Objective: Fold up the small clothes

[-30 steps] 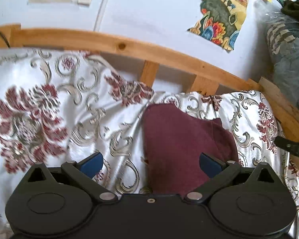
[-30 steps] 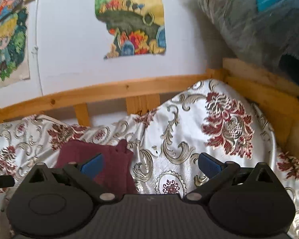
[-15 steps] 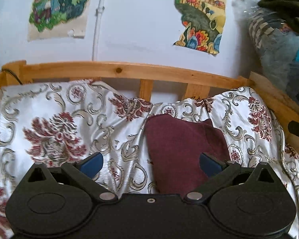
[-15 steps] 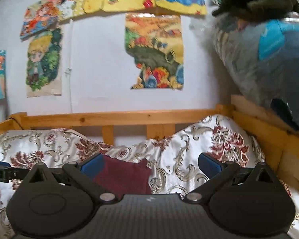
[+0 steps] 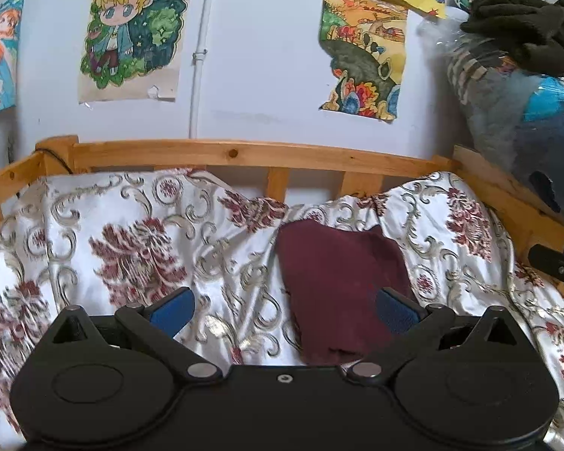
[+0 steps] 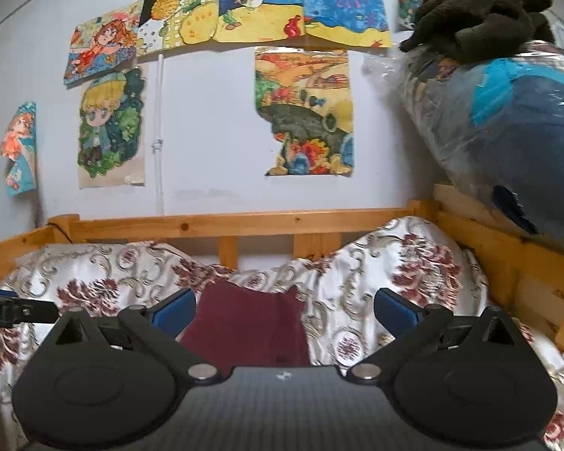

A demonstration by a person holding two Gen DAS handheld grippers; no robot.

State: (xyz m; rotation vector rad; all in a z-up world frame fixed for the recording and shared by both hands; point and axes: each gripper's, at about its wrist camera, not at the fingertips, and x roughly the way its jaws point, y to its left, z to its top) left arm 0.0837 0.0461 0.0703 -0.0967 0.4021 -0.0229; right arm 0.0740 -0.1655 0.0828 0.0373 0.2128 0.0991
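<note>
My left claw point(image 5: 284, 306) is released, its blue pads point(image 5: 171, 310) spread wide with nothing between them. My right claw point(image 6: 284, 308) is likewise released and empty, both held above the bed and touching no cloth.

The task's thing, a maroon garment point(image 5: 338, 289), lies folded on the floral bedspread point(image 5: 131, 248). Through the left wrist camera it sits at about 1 o'clock from the claw's centre, its near edge passing behind the right-hand pad. Through the right wrist camera the same maroon garment point(image 6: 250, 323) lies at about 11 o'clock, just beside the left-hand pad, with two small points sticking up along its far edge.

The bedspread is rumpled, rising in humps at 10 and 2 o'clock. A wooden bed rail point(image 6: 244, 221) runs across behind it, and the white wall above carries several children's drawings point(image 6: 304, 112). At 2 o'clock in the right view a plastic-wrapped bundle point(image 6: 507, 131) rests on the bed frame's corner, with a dark plush toy point(image 6: 481, 11) on top of it.

At 3 o'clock in the left view I see the tip of the other claw; at 9 o'clock in the right view, likewise.
</note>
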